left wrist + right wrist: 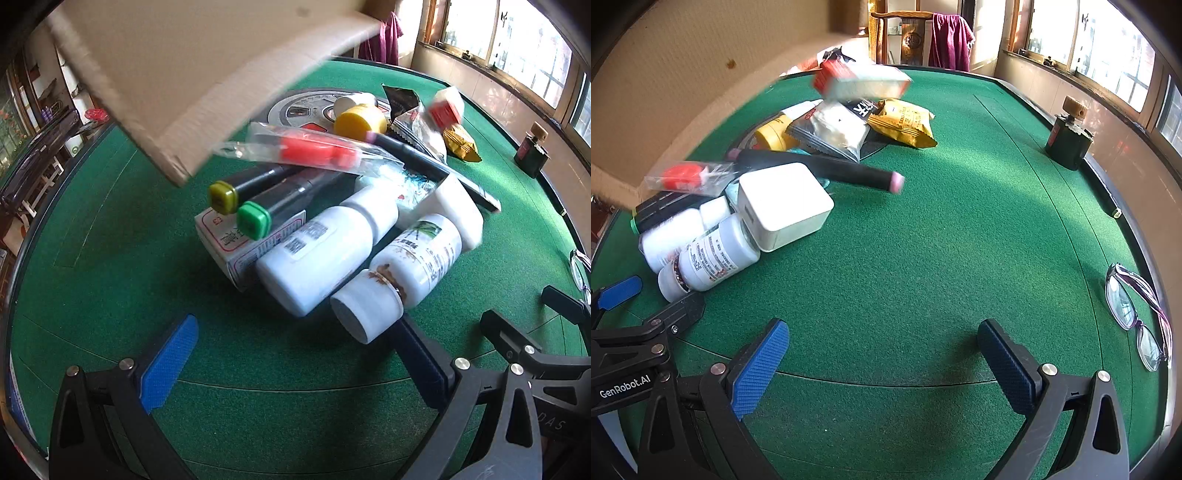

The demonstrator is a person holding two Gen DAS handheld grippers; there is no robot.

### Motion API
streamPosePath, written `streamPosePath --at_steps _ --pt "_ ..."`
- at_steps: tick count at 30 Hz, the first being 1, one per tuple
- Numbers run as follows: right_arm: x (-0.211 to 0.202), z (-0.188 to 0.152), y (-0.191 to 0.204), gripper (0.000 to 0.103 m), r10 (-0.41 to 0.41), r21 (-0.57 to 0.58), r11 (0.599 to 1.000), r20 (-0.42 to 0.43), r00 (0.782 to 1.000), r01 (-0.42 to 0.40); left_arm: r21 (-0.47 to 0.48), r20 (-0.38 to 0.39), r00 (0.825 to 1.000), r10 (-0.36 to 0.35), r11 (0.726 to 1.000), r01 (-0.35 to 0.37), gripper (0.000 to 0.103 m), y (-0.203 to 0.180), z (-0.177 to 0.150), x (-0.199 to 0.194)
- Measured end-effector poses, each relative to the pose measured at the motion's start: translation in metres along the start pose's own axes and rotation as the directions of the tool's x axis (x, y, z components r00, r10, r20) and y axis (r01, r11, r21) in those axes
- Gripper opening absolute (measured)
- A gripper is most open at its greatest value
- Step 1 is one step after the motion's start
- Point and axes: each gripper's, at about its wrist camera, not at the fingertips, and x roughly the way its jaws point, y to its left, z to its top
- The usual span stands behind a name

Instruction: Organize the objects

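A tilted cardboard box hangs at far left over the green table. Beneath it lies a pile: markers, white bottles, a white adapter, snack packets. The left gripper and right gripper both stand apart, empty. Glasses lie near right.
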Motion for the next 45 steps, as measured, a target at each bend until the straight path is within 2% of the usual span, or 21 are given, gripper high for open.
streamPosePath --at_steps 14,16,21,43,45 --pt "0.0 0.0 -0.001 0.103 -0.001 0.0 1.0 0.0 1.0 0.001 -0.002 0.0 1.0 -0.001 1.0 0.001 0.103 0.108 -0.014 0.003" --pt "0.0 0.0 0.0 0.103 -0.001 0.0 1.0 0.0 1.0 0.001 0.002 0.0 1.0 0.005 1.0 -0.005 0.103 0.076 -0.013 0.003" --pt "0.0 0.0 -0.001 0.103 -0.001 0.0 1.0 0.0 1.0 0.001 0.005 0.001 1.0 0.009 1.0 -0.009 0.103 0.059 -0.017 0.001" --pt "0.0 0.0 0.0 0.103 0.0 -0.002 1.0 0.0 1.0 0.0 0.008 0.0 1.0 0.012 1.0 -0.012 0.103 0.043 -0.019 -0.005" --pt "0.0 -0.001 0.0 0.103 0.001 -0.004 1.0 0.0 1.0 -0.001 0.008 0.001 1.0 0.012 1.0 -0.012 0.103 0.037 -0.019 0.003"
